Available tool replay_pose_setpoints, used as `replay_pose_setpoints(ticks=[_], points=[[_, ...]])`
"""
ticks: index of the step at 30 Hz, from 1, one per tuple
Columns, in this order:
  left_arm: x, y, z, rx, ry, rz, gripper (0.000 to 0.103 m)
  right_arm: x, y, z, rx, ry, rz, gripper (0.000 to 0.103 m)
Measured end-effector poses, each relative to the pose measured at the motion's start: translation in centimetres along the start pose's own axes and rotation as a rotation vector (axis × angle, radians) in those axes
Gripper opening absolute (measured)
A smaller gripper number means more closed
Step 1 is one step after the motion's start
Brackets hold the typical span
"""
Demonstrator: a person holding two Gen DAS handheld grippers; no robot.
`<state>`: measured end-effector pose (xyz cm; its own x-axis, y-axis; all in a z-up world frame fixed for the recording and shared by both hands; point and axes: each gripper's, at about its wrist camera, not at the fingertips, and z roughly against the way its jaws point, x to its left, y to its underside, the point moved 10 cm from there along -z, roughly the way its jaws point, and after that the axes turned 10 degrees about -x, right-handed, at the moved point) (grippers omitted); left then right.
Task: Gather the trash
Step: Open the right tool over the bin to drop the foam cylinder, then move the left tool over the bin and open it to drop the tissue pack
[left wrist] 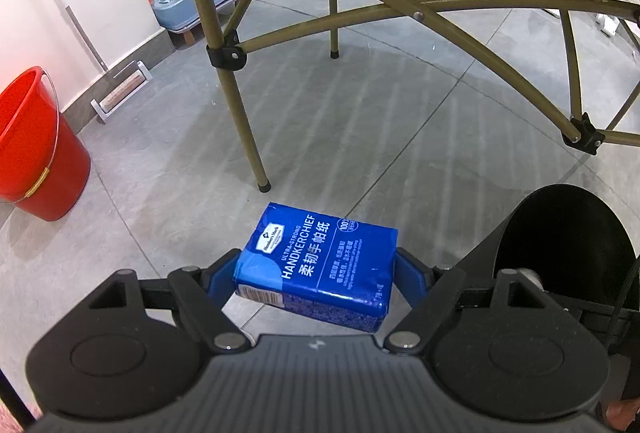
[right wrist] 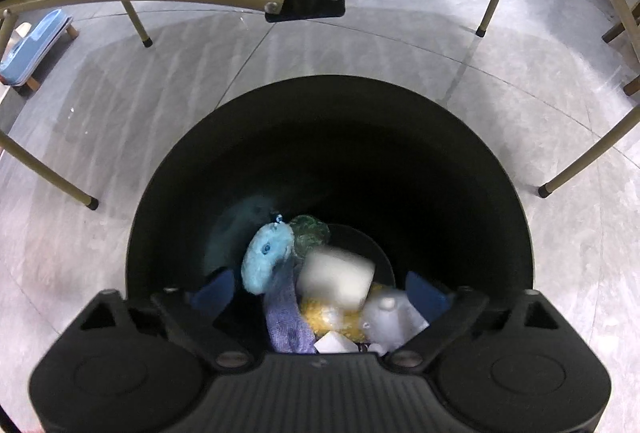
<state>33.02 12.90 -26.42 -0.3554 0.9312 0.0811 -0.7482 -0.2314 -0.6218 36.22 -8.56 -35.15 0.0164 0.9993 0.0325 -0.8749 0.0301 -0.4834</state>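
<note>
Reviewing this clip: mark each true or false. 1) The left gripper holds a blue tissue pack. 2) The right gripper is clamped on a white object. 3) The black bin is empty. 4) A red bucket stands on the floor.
1) True: the left gripper is shut on the tissue pack.
2) False: the right gripper is open; a blurred white object lies between its fingers, ungripped.
3) False: the black bin holds soft toys and other items.
4) True: red bucket.
</note>
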Motion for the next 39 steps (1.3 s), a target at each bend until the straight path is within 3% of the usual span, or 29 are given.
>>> replay_pose_setpoints(ticks=[21,39], points=[[-0.5,0.1,0.2,0.007,0.008,-0.012,0.08,-0.4,-0.4,0.9,-0.021,-0.007,0.021,0.103],[-4.9,-0.5,2.6,-0.023,0.111,-0.035,0.08,-4.2,-1.8,5.3,-0.106,-0.009,0.022,0.103]])
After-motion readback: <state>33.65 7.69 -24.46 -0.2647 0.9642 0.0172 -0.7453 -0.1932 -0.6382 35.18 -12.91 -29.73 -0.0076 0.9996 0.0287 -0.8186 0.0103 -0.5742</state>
